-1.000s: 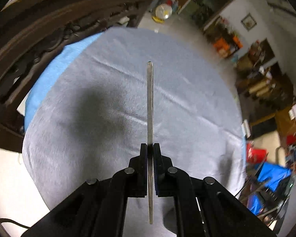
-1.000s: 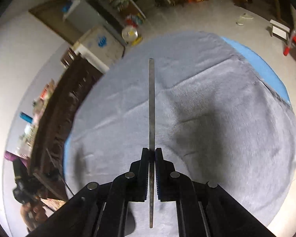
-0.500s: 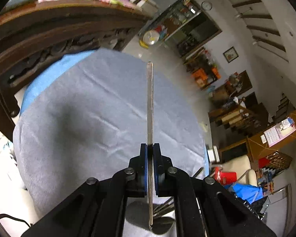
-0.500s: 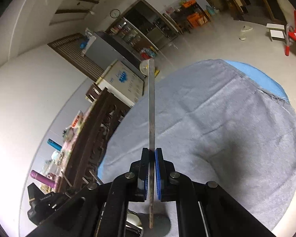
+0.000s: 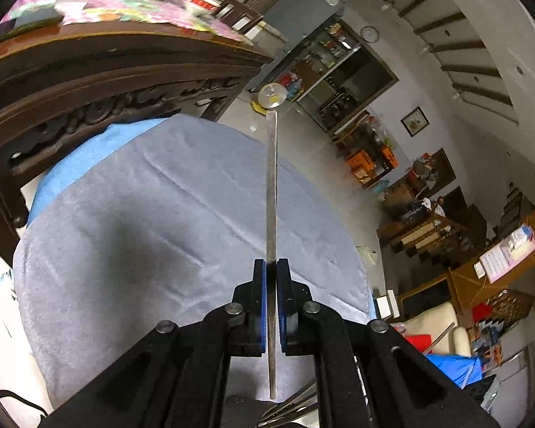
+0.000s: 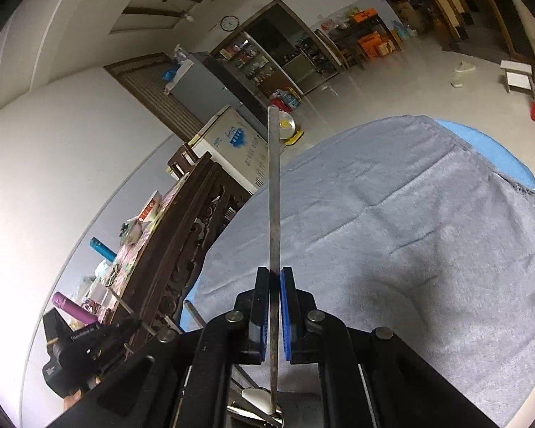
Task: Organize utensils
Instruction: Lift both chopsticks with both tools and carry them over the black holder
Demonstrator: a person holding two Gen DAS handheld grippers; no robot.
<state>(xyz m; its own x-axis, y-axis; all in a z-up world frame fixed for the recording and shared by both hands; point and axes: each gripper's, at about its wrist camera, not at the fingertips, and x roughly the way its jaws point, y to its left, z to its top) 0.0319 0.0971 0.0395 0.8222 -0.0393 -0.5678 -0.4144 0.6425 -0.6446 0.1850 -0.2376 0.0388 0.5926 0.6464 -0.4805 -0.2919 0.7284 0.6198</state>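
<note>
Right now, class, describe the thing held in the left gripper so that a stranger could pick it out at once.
Start at the round table under the grey cloth. Above it the left gripper is shut on a flat metal utensil handle that points away along its fingers. It is thin, straight, silvery and seen edge-on, unlike the soft cloth below.

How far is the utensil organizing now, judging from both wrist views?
Done: the grey cloth looks bare. In hand: the left gripper and right gripper each clamp a thin metal utensil handle. Left: storing both; utensils below are barely visible.
</note>
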